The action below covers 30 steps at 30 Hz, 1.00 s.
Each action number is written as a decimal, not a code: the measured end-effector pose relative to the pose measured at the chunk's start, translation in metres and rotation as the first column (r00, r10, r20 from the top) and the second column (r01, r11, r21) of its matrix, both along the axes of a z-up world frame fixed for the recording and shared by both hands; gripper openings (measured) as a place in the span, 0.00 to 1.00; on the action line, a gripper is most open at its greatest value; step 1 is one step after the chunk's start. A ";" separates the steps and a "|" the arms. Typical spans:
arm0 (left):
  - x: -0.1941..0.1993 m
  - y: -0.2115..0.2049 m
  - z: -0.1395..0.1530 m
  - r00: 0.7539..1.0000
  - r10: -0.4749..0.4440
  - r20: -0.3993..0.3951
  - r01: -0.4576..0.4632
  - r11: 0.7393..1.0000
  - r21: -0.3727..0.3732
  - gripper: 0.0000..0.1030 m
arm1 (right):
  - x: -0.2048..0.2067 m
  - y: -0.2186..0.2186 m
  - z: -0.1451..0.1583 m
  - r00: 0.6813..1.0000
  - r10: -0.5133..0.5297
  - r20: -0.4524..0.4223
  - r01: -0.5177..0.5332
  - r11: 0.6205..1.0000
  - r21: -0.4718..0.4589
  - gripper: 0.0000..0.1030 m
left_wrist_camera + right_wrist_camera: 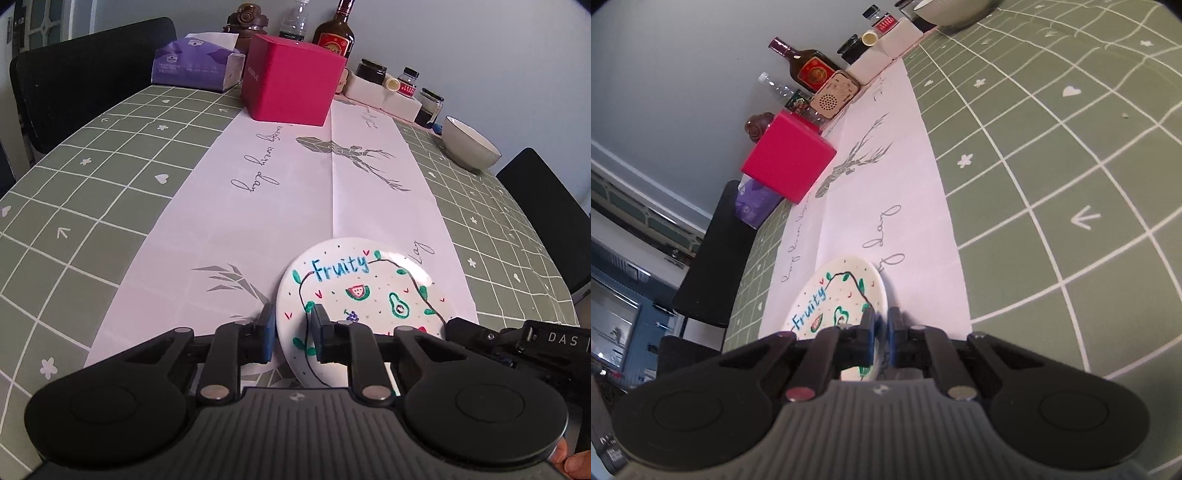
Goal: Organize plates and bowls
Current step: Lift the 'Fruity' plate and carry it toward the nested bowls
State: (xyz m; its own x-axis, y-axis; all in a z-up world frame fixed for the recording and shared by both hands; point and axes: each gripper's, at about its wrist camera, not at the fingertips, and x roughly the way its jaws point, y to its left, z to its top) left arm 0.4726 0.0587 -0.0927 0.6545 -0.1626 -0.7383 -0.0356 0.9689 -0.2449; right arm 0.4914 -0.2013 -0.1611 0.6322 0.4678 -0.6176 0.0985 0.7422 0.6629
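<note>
A white plate [364, 288] painted with "Fruity" and fruit lies on the white runner near the table's front. My left gripper [293, 330] straddles its left rim. One finger sits outside the edge and the other over the plate's face, with a strip of plate showing between them. In the right wrist view my right gripper [881, 332] is shut on the same plate [834, 291] at its right rim, pads pinching the edge. Its black body [517, 341] enters the left wrist view beside the plate. A white bowl [471, 146] stands at the far right of the table.
A pink box [293, 79], a purple tissue pack [195, 64], bottles [334, 35] and jars [428, 105] line the back against the wall. Black chairs [85, 77] stand at both table sides. The green checked cloth [92, 177] covers the table.
</note>
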 end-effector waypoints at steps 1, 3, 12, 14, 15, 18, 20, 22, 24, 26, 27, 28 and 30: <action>0.001 0.002 0.000 1.000 0.012 -0.004 -0.012 1.000 -0.012 0.20 | 0.000 0.000 0.001 1.000 -0.001 -0.003 0.001 1.000 -0.002 0.04; 0.001 0.005 0.000 1.000 0.030 -0.008 -0.031 0.999 -0.038 0.18 | -0.001 0.004 0.004 1.000 0.004 0.005 -0.004 0.999 -0.033 0.04; -0.009 0.008 0.001 1.000 0.001 0.018 0.000 0.998 -0.061 0.17 | -0.002 0.000 0.007 1.000 0.015 0.019 -0.014 0.999 -0.034 0.05; -0.012 0.007 0.003 1.000 0.000 0.016 0.001 0.998 -0.055 0.17 | -0.003 -0.002 0.005 1.000 0.014 0.011 -0.014 1.000 -0.010 0.05; -0.013 0.007 0.003 1.000 -0.002 0.012 0.002 0.998 -0.056 0.17 | -0.004 -0.003 0.005 1.000 0.014 0.008 -0.014 1.000 -0.005 0.05; -0.018 0.005 0.005 1.000 -0.006 0.001 0.006 0.997 -0.075 0.17 | -0.011 -0.004 0.008 1.000 0.001 0.010 -0.001 1.000 -0.018 0.05; -0.022 0.002 0.007 1.000 -0.018 0.001 0.018 0.996 -0.084 0.17 | -0.019 -0.004 0.015 1.000 -0.010 0.029 0.011 0.999 -0.035 0.05; -0.029 -0.003 0.012 0.999 -0.043 0.025 0.044 0.997 -0.059 0.17 | -0.028 -0.007 0.022 0.998 -0.036 0.050 0.038 0.999 -0.027 0.05; -0.035 -0.008 0.020 0.996 -0.067 0.056 0.069 0.997 -0.033 0.17 | -0.039 -0.010 0.028 0.997 -0.040 0.066 0.042 0.999 -0.026 0.05; -0.039 -0.011 0.026 0.994 -0.083 0.065 0.085 0.996 -0.034 0.17 | -0.048 -0.014 0.033 0.997 -0.043 0.068 0.044 0.999 -0.016 0.05; -0.042 -0.012 0.030 0.994 -0.086 0.064 0.088 0.995 -0.041 0.17 | -0.053 -0.017 0.035 0.997 -0.048 0.065 0.048 0.999 0.000 0.05; -0.044 -0.013 0.033 0.994 -0.090 0.066 0.093 0.994 -0.051 0.17 | -0.058 -0.020 0.037 0.996 -0.057 0.065 0.056 0.998 0.020 0.05; -0.052 -0.017 0.040 0.992 -0.101 0.076 0.106 0.993 -0.060 0.17 | -0.067 -0.025 0.043 0.995 -0.077 0.068 0.075 0.996 0.039 0.04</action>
